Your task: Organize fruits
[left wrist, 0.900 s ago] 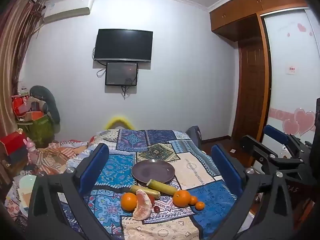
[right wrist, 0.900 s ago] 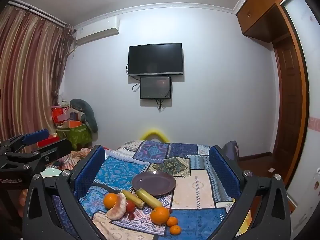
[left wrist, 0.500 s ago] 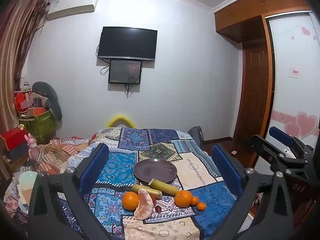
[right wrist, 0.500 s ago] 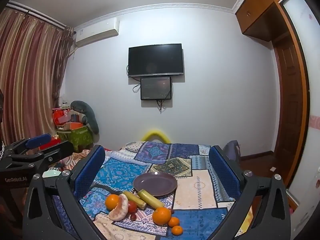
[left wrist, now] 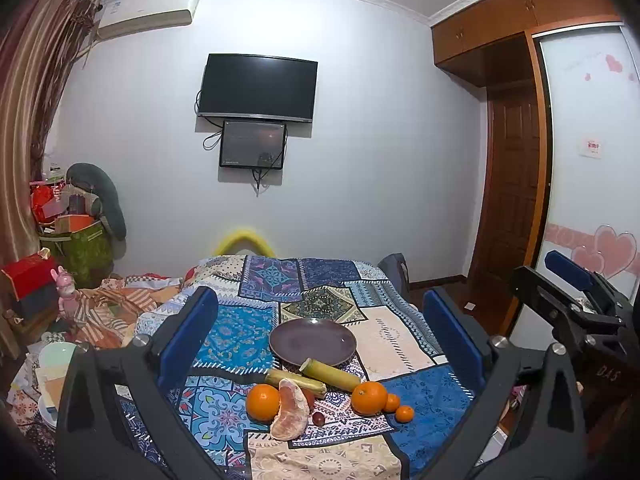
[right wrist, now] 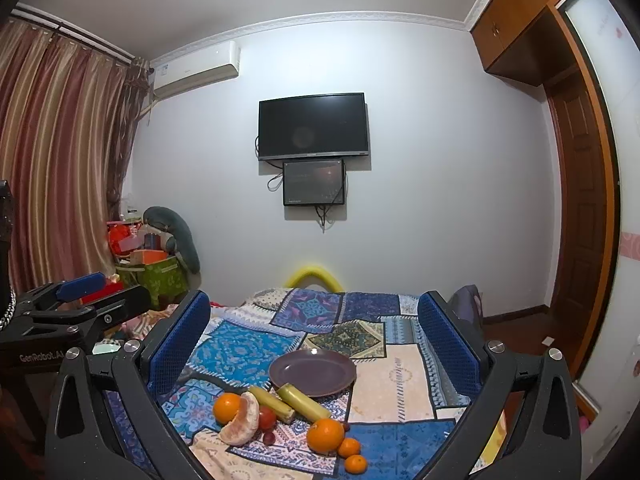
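Note:
A dark purple plate [left wrist: 313, 341] [right wrist: 312, 372] lies on a patchwork cloth. In front of it are two yellow-green cane sticks [left wrist: 330, 374] [right wrist: 304, 397], two big oranges [left wrist: 263, 402] [left wrist: 369, 397], a peeled citrus piece [left wrist: 290, 410] [right wrist: 241, 420], two small tangerines [left wrist: 405, 413] [right wrist: 355, 464] and small red fruits [right wrist: 267, 418]. My left gripper [left wrist: 320, 320] is open, held back from the fruit with nothing between its blue pads. My right gripper [right wrist: 314, 328] is open too, also clear of the fruit. Each gripper shows at the edge of the other's view.
The cloth covers a table [left wrist: 400, 340] in a bedroom. A TV [left wrist: 258, 88] hangs on the far wall. Boxes and clutter [left wrist: 72, 232] stand at the left, a wooden door [left wrist: 512, 200] at the right. A pale bowl [left wrist: 56, 360] sits low at the left.
Both grippers have stayed open and off the fruit. The left view has swung slightly left, so the scene and the right gripper sit further right in it. The right view has barely shifted.

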`<state>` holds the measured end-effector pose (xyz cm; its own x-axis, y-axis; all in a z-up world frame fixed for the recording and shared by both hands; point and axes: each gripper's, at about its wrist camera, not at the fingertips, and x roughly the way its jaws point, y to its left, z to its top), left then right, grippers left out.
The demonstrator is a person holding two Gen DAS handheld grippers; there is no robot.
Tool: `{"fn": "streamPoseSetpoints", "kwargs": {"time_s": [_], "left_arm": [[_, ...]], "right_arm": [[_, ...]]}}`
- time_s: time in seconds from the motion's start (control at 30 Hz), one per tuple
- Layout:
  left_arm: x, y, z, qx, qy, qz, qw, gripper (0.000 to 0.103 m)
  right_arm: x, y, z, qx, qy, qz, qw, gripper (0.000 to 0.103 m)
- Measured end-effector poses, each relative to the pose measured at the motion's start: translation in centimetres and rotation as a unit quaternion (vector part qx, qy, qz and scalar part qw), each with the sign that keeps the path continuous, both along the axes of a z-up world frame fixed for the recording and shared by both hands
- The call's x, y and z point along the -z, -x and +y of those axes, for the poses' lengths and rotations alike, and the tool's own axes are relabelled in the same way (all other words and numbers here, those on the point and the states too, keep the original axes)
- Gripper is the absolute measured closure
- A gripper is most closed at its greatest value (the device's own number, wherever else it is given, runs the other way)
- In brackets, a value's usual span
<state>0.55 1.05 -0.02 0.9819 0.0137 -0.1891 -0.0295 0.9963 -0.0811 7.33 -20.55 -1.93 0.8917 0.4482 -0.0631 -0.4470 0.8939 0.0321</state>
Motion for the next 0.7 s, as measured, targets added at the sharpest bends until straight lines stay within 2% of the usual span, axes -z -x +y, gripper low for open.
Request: {"fn": "streamPoseSetpoints", "kwargs": {"time_s": [0.7], "left_arm": [[-0.27, 0.11, -0.46, 0.001, -0.001, -0.003, 1.0, 0.0]], "right_arm": [[-0.14, -0.08, -0.23, -0.004, -0.006, -0.002, 1.0, 0.0]]}}
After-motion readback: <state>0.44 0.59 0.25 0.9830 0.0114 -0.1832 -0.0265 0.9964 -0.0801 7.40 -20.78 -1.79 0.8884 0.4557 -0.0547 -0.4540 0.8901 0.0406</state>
